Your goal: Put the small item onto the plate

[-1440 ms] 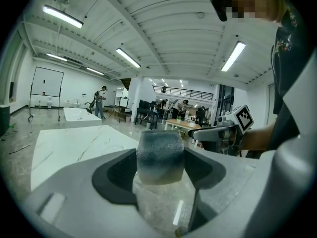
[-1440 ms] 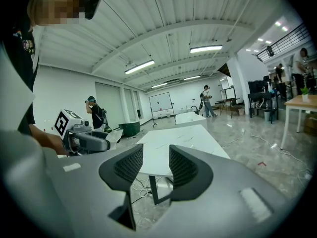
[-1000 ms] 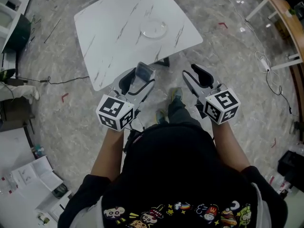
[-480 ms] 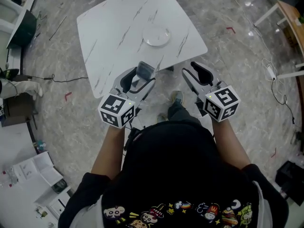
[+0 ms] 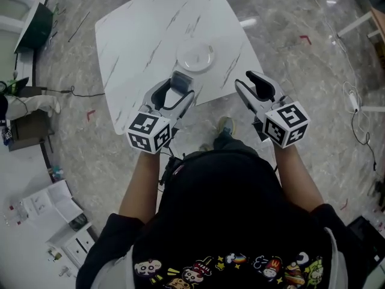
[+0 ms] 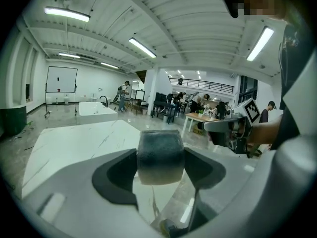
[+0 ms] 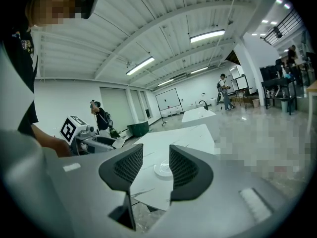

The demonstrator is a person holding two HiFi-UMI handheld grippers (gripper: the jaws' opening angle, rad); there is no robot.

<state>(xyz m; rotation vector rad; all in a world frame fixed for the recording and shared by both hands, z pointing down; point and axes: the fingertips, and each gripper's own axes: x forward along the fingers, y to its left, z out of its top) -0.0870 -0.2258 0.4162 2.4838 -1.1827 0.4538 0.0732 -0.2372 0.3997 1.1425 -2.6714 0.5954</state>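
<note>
Small item [image 6: 159, 155] clamped in left claw [image 5: 180, 84], near plate [image 5: 195, 58].

Head view: above the person, facing steeply down on the left gripper [image 5: 180, 84], right gripper [image 5: 245, 82], table [image 5: 144, 35] and plate [image 5: 195, 57].
Left gripper view: close behind its jaws and the small item [image 6: 160, 155] clamped there, facing level.
Right gripper view: close behind its parted jaws, facing level.
Shared: the table in all three; each gripper view catches the other gripper.
</note>
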